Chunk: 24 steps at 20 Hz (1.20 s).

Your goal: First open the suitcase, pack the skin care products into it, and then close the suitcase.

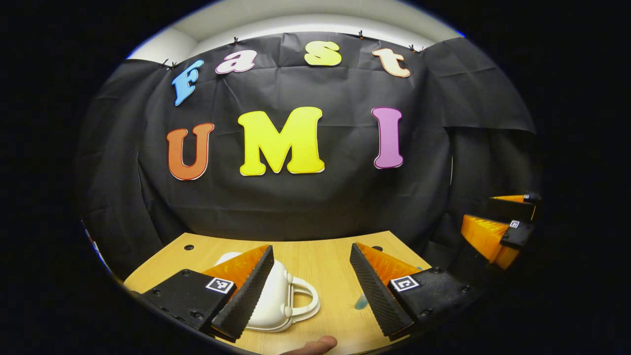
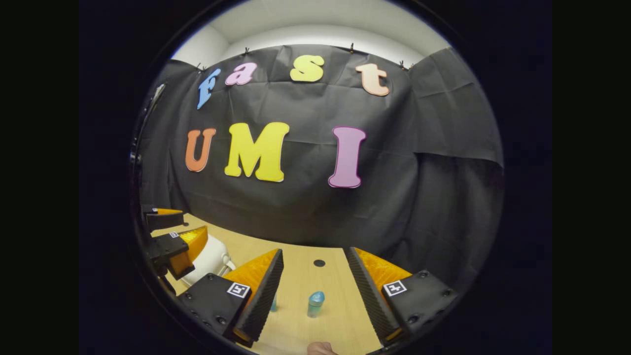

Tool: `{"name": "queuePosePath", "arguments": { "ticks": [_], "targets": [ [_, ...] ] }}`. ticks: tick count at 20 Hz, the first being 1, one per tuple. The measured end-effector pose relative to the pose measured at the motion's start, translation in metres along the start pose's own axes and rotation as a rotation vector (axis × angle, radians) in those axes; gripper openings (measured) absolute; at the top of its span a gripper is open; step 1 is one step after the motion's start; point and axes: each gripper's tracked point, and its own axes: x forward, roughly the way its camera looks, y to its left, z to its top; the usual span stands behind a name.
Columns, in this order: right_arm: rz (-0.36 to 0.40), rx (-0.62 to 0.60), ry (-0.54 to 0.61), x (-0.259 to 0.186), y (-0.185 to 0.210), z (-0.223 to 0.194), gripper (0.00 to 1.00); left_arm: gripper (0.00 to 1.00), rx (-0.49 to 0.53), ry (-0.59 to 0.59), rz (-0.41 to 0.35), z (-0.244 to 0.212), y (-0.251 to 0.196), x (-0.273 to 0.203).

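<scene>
Both spread: left claw (image 1: 310, 291) above closed white suitcase (image 1: 276, 296), right claw (image 2: 315, 291) right of suitcase, over blue bottle (image 2: 315, 303). Could knock bottle over reaching for lid, by stray swing.

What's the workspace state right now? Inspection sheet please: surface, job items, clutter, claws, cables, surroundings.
Surface: wooden table with round dark holes, bare wood between the items.
Job's things: small white suitcase with a handle, lying closed on the table; blue-capped bottle standing upright; a second bluish item partly hidden behind a finger.
Clutter: nothing seen.
Claws: left claw open, above the suitcase, holding nothing; right claw open, bottle ahead between its fingers, not gripped.
Cables: nothing seen.
Surroundings: black cloth wall behind the table, pale ceiling above.
</scene>
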Motion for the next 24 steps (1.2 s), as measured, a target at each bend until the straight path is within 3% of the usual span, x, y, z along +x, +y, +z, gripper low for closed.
{"name": "queuePosePath", "arguments": {
  "ticks": [5, 9, 14, 18, 22, 24],
  "targets": [
    [-0.083, 0.005, 0.017, -0.007, -0.048, -0.009, 0.79, 0.99, 0.203, 0.004, -0.015, -0.054, -0.012, 0.025],
    [-0.159, 0.037, 0.010, -0.023, -0.098, -0.013, 0.79, 0.99, 0.397, 0.044, 0.026, -0.105, -0.006, 0.039],
    [-0.211, 0.043, 0.027, -0.043, -0.142, -0.035, 0.79, 0.98, 0.633, 0.160, -0.011, -0.189, -0.017, 0.050],
    [-0.225, 0.036, 0.051, -0.052, -0.169, -0.049, 0.79, 0.97, 0.831, 0.219, 0.051, -0.223, -0.003, 0.065],
    [-0.248, 0.014, 0.057, -0.061, -0.189, -0.057, 0.79, 0.95, 1.000, 0.187, 0.166, -0.214, 0.017, 0.082],
    [-0.242, 0.015, 0.071, -0.066, -0.194, -0.062, 0.79, 0.92, 1.066, 0.222, 0.177, -0.220, 0.025, 0.091]
  ]
}}
